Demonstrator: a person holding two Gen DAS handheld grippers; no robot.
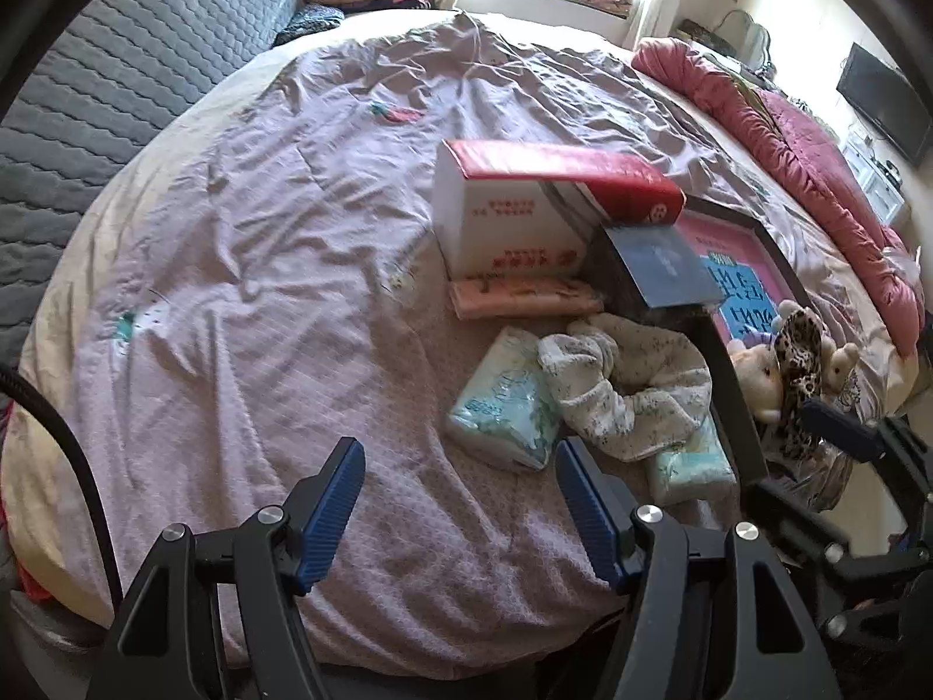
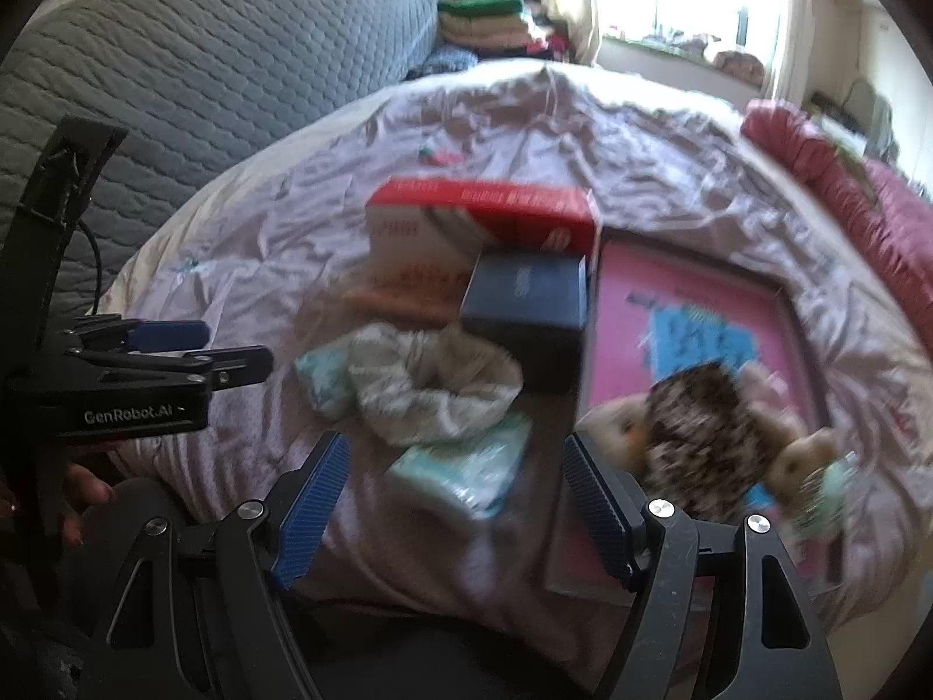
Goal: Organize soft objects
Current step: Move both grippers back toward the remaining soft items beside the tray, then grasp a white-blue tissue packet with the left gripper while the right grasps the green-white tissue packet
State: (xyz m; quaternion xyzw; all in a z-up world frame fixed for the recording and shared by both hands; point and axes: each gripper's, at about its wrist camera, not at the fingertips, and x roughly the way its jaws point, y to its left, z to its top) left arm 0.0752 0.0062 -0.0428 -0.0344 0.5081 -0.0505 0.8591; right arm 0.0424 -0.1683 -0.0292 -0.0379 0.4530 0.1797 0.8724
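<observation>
both grippers hang over the bed (image 1: 245, 268) with jaws open and nothing between them: the left gripper (image 1: 460, 516) and the right gripper (image 2: 452, 516). a crumpled cloth (image 1: 630, 385) lies on two tissue packs (image 1: 501, 402), beside a dark box (image 1: 653, 268) and a plush toy (image 2: 700, 431).

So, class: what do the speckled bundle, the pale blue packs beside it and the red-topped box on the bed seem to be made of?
Speckled bundle: soft knitted or fleecy cloth, matte, crumpled folds. Pale blue packs: probably thin plastic film, slightly glossy and wrinkled, likely around tissues. Red-topped box: printed cardboard, flat faces, crisp edges.
</observation>
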